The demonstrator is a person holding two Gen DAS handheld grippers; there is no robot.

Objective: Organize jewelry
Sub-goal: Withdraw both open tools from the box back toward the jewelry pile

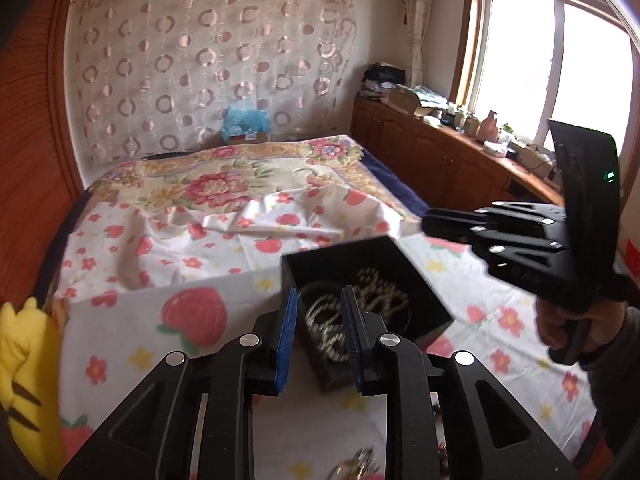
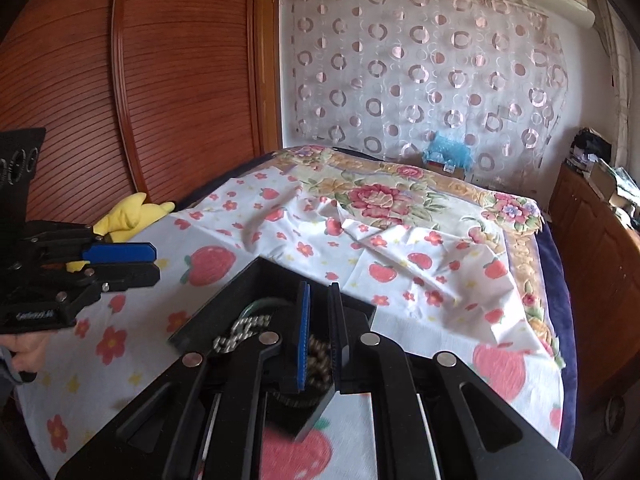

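Bed (image 1: 208,216): strawberry sheet, black jewelry box (image 1: 362,300) near
Left gripper (image 1: 320,332): slightly spread, empty
Right gripper (image 2: 320,332): nearly pressed together, empty
Room: window (image 1: 560,68) far right

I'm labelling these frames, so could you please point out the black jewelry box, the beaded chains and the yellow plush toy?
black jewelry box (image 1: 344,249): left wrist view, far rim.
beaded chains (image 1: 384,294): left wrist view, tangled strands inside the box.
yellow plush toy (image 2: 128,212): right wrist view, its body.

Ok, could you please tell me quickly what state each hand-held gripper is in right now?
Left hand-held gripper: slightly open, holding nothing, pointing at the black square open box.
Right hand-held gripper: nearly shut, holding nothing.
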